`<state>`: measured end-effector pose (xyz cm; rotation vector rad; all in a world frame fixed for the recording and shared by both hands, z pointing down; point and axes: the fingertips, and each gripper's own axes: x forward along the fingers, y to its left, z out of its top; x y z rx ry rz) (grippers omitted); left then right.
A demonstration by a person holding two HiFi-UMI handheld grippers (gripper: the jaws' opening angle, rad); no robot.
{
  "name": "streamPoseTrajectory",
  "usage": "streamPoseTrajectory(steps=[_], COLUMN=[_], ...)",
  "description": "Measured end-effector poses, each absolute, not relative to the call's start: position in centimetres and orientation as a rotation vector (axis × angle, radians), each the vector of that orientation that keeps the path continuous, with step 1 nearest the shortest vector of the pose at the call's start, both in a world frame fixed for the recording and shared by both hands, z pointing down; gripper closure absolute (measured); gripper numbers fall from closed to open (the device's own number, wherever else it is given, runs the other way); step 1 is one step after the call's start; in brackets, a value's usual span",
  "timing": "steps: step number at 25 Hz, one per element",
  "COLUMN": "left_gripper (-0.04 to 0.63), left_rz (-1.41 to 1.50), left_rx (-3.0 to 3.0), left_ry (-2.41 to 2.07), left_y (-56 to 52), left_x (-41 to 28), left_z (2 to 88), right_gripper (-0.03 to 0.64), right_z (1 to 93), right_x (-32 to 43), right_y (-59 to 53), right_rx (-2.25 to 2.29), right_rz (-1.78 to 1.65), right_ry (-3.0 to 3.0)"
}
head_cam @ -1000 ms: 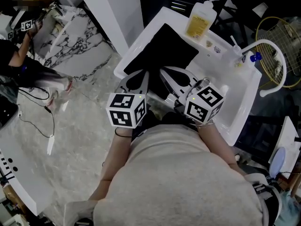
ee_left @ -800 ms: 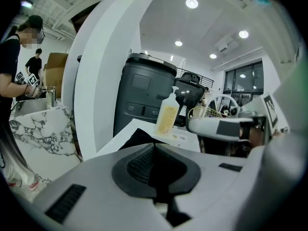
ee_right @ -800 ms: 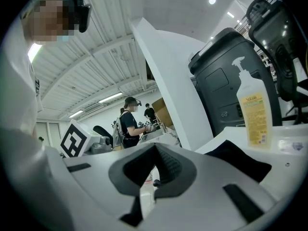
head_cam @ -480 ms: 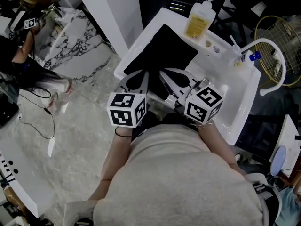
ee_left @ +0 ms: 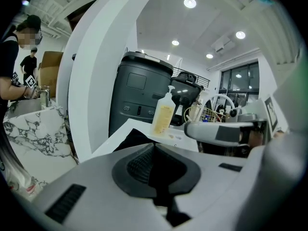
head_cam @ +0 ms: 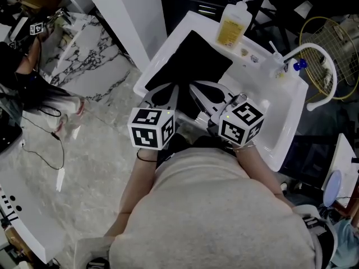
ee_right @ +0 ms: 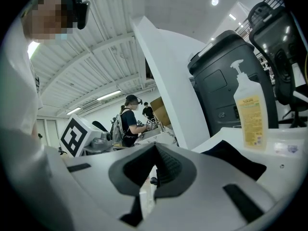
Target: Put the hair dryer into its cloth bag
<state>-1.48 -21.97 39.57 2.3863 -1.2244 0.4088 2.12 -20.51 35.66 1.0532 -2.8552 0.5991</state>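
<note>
A black cloth bag (head_cam: 190, 60) lies flat on the white counter (head_cam: 168, 46); it also shows as the bag (ee_left: 129, 139) and the bag (ee_right: 236, 160) in the gripper views. My left gripper (head_cam: 173, 89) hovers at the bag's near edge, shut and empty, its marker cube (head_cam: 150, 129) below it. Just to its right my right gripper (head_cam: 194, 87) is also shut with nothing in it. The jaws meet in the left gripper view (ee_left: 154, 150) and the right gripper view (ee_right: 155, 153). A white curved piece with a blue tip (head_cam: 314, 60) stands at the counter's right; I cannot make out a hair dryer for certain.
A yellow pump bottle (head_cam: 231, 27) stands at the counter's far edge, behind the bag. A wire basket (head_cam: 334, 43) sits beyond the right end. A dark grey bin (ee_left: 139, 97) and a white pillar (head_cam: 129, 15) stand behind. A person (head_cam: 25, 66) works at a marble counter far left.
Both grippers keep their places and stay shut. Only the head view has drifted slightly, and the person at the far left has shifted.
</note>
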Motion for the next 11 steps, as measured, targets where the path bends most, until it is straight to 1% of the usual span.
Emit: streamPoseTrajectory(steps=[11], left_gripper=[0.584], left_rz=[0.424], left_rx=[2.391], left_ry=[-1.199], left_y=[-21.53], left_x=[-1.08], left_z=[39.85], right_gripper=[0.618], right_z=[35.89], right_x=[1.80], right_y=[-20.31], right_rx=[1.029], right_rz=[0.604], right_ry=[-2.855])
